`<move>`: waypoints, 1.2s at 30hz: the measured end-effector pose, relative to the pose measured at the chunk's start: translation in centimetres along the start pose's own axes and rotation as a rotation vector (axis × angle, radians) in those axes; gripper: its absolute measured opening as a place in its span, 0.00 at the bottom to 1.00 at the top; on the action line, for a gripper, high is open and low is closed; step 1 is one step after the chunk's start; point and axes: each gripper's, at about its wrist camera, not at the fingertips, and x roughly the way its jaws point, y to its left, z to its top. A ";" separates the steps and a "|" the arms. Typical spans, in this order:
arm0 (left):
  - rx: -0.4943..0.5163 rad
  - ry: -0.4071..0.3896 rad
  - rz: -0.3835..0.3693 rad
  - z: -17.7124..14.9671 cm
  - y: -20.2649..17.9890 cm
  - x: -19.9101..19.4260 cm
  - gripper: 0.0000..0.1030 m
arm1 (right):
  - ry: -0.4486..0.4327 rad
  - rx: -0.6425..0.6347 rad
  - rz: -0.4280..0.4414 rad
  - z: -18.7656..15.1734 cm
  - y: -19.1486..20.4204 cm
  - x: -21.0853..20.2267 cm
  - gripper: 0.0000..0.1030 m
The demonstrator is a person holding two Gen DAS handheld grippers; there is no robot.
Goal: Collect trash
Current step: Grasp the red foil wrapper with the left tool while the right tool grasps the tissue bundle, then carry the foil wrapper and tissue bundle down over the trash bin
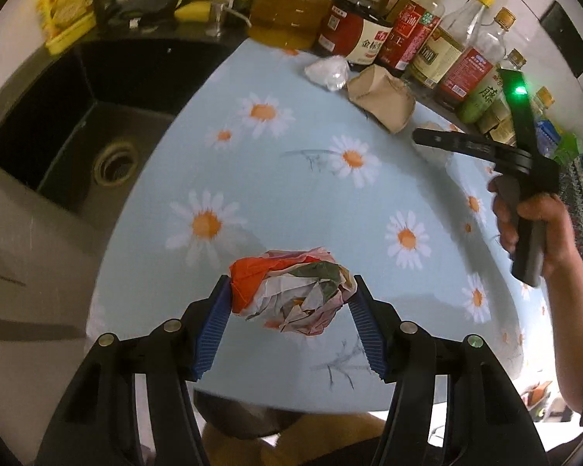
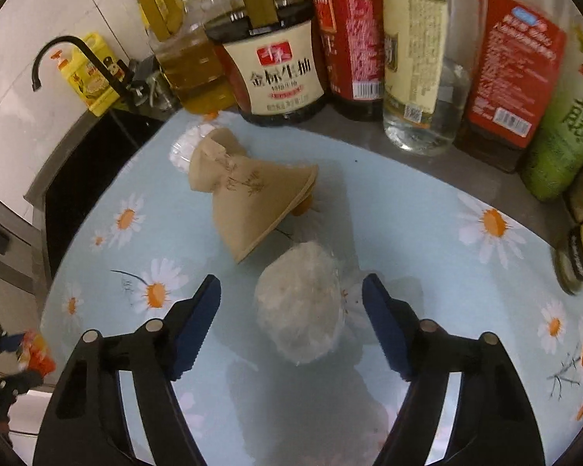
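Left wrist view showed us the bench (image 1: 291, 202), covered in a pale blue daisy-print cloth, with a dark sink (image 1: 81, 132) to its left and a row of condiment bottles (image 1: 419, 39) along its far edge. Our left gripper (image 1: 291, 303) had its jaws pinching a crumpled multicoloured wrapper (image 1: 291, 291), one blue pad on each side of the wad; we could not tell whether the wad was lifted or rested on the cloth. Farther back lay a flattened brown paper cup (image 1: 383, 95) and, just beside it, a crumpled clear plastic piece (image 1: 328, 72).

In the right wrist view, our right gripper (image 2: 291, 310) had its jaws spread, straddling a whitish wad in clear film (image 2: 299, 306) without touching it. The brown paper cup lay just beyond.

We judged the step in hand to be pickup: one item secured on the left, one framed on the right. The next move called for closing the right jaws squarely on the whitish wad; its soft, slippery film suggested a firm, centred squeeze. No bin was visible in either view.
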 end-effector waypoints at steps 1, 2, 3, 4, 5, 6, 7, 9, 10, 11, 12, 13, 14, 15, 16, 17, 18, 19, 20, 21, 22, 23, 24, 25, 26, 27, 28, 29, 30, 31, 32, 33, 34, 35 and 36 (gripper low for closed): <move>-0.001 -0.001 0.005 -0.3 -0.1 -0.2 0.57 | 0.005 -0.004 0.003 -0.1 0.0 0.1 0.57; -0.004 -0.001 0.007 -0.4 -0.1 -0.3 0.57 | 0.004 -0.013 -0.004 -0.1 0.2 0.2 0.52; -0.009 -0.002 0.003 -0.5 -0.1 -0.6 0.57 | -0.003 -0.021 -0.012 -0.2 0.2 0.2 0.49; -0.011 -0.003 0.001 -0.6 -0.1 -0.8 0.57 | -0.005 -0.030 -0.021 -0.2 0.3 0.1 0.47; -0.011 -0.005 0.002 -0.7 -0.2 -0.9 0.57 | -0.006 -0.032 -0.022 -0.3 0.3 0.0 0.47; -0.012 -0.006 0.002 -0.7 -0.2 -1.0 0.57 | -0.005 -0.032 -0.024 -0.3 0.3 -0.1 0.47; -0.017 -0.005 0.000 -0.7 -0.3 -1.1 0.57 | -0.008 -0.031 -0.028 -0.3 0.3 -0.2 0.47; -0.018 -0.013 -0.003 -0.6 -0.4 -1.3 0.57 | -0.026 -0.019 -0.023 -0.4 0.2 -0.8 0.47; -0.016 -0.019 -0.003 -0.5 -0.5 -1.5 0.57 | -0.029 -0.017 -0.021 -0.4 0.2 -1.1 0.47; -0.015 -0.026 -0.005 -0.5 -0.5 -1.7 0.57 | -0.034 -0.014 -0.022 -0.5 0.2 -1.5 0.47; -0.014 -0.032 -0.012 -0.4 -0.5 -1.9 0.57 | -0.041 -0.007 -0.022 -0.7 0.2 -1.9 0.47; -0.008 -0.035 -0.016 -0.3 -0.6 -2.1 0.57 | -0.045 0.000 -0.019 -0.7 0.3 -2.2 0.47; 0.003 -0.038 -0.017 -0.2 -0.7 -2.2 0.57 | -0.050 0.007 -0.014 -0.9 0.3 -2.6 0.47; 0.009 -0.040 -0.019 -0.2 -0.7 -2.3 0.57 | -0.056 0.012 -0.011 -1.1 0.4 -3.0 0.47; 0.018 -0.043 -0.024 -0.1 -0.8 -2.5 0.57 | -0.063 0.015 -0.011 -1.4 0.7 -3.5 0.47; 0.025 -0.046 -0.028 0.0 -0.9 -2.6 0.57 | -0.071 0.020 -0.011 -1.8 0.9 -4.1 0.47; 0.035 -0.050 -0.032 0.0 -0.9 -2.7 0.57 | -0.078 0.025 -0.010 -2.3 1.2 -4.7 0.47; 0.045 -0.052 -0.040 0.0 -1.0 -2.8 0.57 | -0.082 0.029 -0.010 -2.6 1.4 -5.0 0.47; 0.054 -0.057 -0.046 0.0 -1.0 -2.9 0.57 | -0.091 0.041 -0.011 -3.2 1.6 -5.6 0.47; 0.062 -0.063 -0.049 0.0 -1.0 -3.0 0.57 | -0.098 0.058 -0.010 -3.8 1.8 -6.2 0.47; 0.071 -0.068 -0.056 0.0 -1.0 -3.2 0.57 | -0.102 0.069 -0.009 -4.3 2.0 -6.6 0.47; 0.077 -0.070 -0.064 0.0 -1.0 -3.3 0.57 | -0.108 0.077 -0.010 -4.9 2.3 -7.1 0.47; 0.086 -0.073 -0.077 -0.1 -0.9 -3.4 0.57 | -0.113 0.084 -0.018 -5.6 2.7 -7.7 0.47; 0.098 -0.073 -0.086 -0.1 -0.9 -3.4 0.57 | -0.115 0.091 -0.023 -6.1 3.0 -8.0 0.47; 0.113 -0.073 -0.099 -0.2 -0.8 -3.5 0.57 | -0.117 0.105 -0.027 -6.9 3.4 -8.5 0.47; 0.122 -0.074 -0.108 -0.2 -0.7 -3.6 0.57 | -0.122 0.117 -0.035 -7.6 3.9 -9.0 0.47; 0.138 -0.074 -0.123 -0.3 -0.7 -3.7 0.57 | -0.125 0.127 -0.043 -8.2 4.1 -9.4 0.47; 0.154 -0.074 -0.134 -0.5 -0.6 -3.8 0.57 | -0.129 0.145 -0.049 -9.0 4.5 -9.9 0.47; 0.165 -0.075 -0.144 -0.6 -0.5 -4.0 0.57 | -0.132 0.158 -0.054 -9.8 5.0 -10.4 0.47; 0.177 -0.073 -0.157 -0.8 -0.4 -4.0 0.57 | -0.135 0.166 -0.063 -10.5 5.2 -10.8 0.47; 0.185 -0.070 -0.167 -1.0 -0.4 -4.0 0.57 | -0.136 0.176 -0.077 -11.3 5.6 -11.1 0.47; 0.198 -0.066 -0.183 -1.2 -0.2 -4.1 0.57 | -0.138 0.193 -0.085 -12.2 6.2 -11.6 0.47; 0.208 -0.066 -0.197 -1.5 -0.1 -4.1 0.57 | -0.139 0.204 -0.088 -12.7 6.6 -11.8 0.47; 0.219 -0.062 -0.214 -1.8 0.0 -4.1 0.57 | -0.141 0.221 -0.096 -13.6 7.1 -12.2 0.47; 0.232 -0.054 -0.228 -2.2 0.0 -3.9 0.57 | -0.142 0.237 -0.104 -14.5 7.7 -12.4 0.47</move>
